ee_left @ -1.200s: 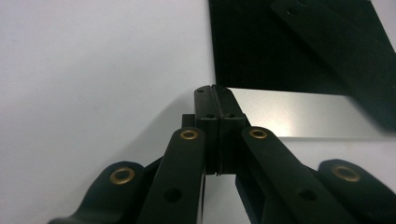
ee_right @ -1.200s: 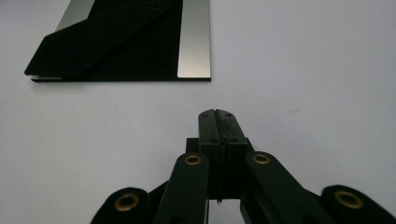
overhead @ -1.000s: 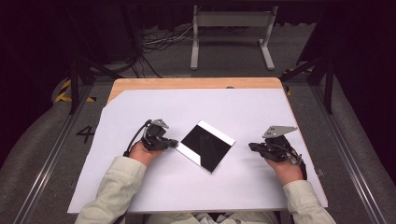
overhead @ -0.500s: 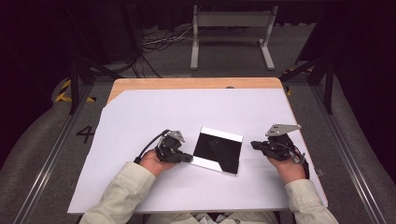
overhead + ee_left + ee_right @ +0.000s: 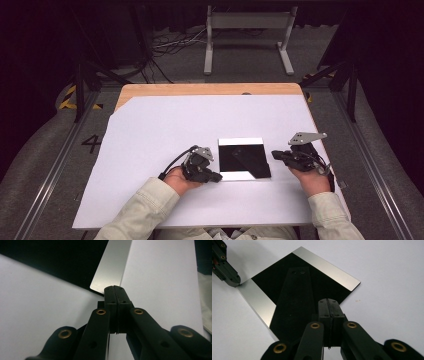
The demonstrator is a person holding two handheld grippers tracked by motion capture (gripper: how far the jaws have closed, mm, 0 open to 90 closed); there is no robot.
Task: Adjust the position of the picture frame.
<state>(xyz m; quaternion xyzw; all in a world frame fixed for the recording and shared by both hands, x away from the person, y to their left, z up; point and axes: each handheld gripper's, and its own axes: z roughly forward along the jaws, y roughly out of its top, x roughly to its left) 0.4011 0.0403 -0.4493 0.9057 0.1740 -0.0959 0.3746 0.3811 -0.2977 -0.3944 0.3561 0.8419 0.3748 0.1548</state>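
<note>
While both forearms enter from the bottom edge of the high view, the left gripper [image 5: 216, 177] lies low on the white sheet [image 5: 165, 130], just left of centre in the lower half, its tip pointing right at the near left corner of the plate [image 5: 243, 159]. The left hand [image 5: 177, 179] wraps its body from behind, wrist bent inward, the pale sleeve [image 5: 137, 212] running down to the lower left. The cable loops off its left side.

In the left gripper view the jaws are pressed flat together with nothing between them, and their tip [image 5: 115, 287] sits right at the rounded silver corner of the plate [image 5: 112, 267]; whether it touches is hard to tell. The right gripper view shows that same gripper at the upper left, its tip against the plate's corner [image 5: 243, 286].

The plate, a dark mirror-like square with silver bands along two opposite edges, lies flat on the sheet in the lower middle of the high view, between the two grippers.

The right gripper [image 5: 276, 155] is at the lower right of the high view, pointing left toward the plate's right edge, near it but apart. The right hand [image 5: 310, 179] holds it from below and behind. In the right gripper view its jaws are also closed tight and empty, the tip [image 5: 327, 300] hovering by the plate's near corner, with the gripper's reflection showing in the dark surface.
</note>
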